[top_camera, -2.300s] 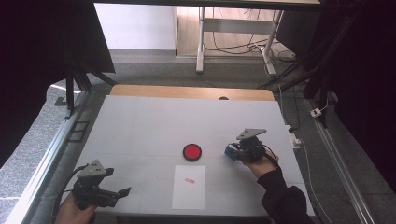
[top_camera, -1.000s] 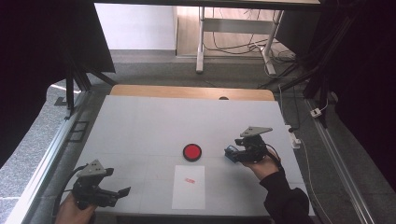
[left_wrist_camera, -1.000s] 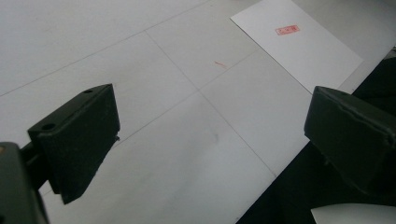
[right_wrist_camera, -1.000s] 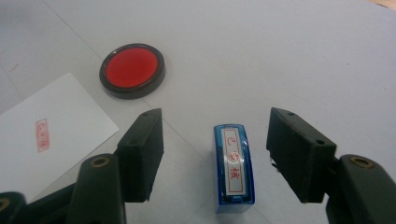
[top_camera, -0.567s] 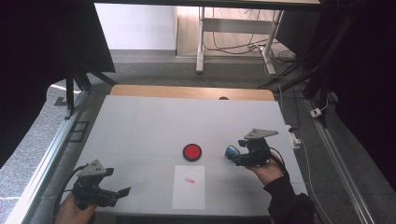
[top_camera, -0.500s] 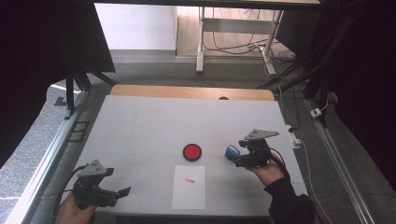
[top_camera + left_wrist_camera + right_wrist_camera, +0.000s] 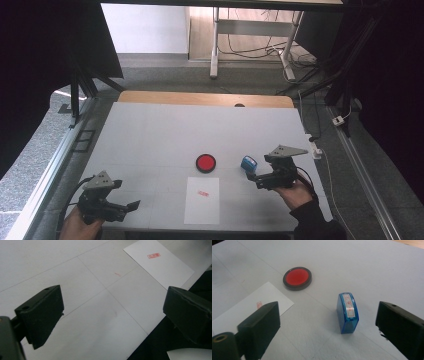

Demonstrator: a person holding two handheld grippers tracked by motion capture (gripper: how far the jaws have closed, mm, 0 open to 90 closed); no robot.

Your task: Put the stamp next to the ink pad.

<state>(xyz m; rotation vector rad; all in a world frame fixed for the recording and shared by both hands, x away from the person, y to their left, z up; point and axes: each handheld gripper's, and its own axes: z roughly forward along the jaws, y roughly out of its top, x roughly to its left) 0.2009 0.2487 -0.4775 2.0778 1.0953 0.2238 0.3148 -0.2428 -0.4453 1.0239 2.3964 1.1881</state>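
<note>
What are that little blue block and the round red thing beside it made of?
The blue stamp looks like glossy, slightly see-through plastic: light glints along its edges, and a printed label sits under its clear top. The red ink pad seems to be a dark, smooth plastic case around a matte red cushion, likely felt or foam.
</note>
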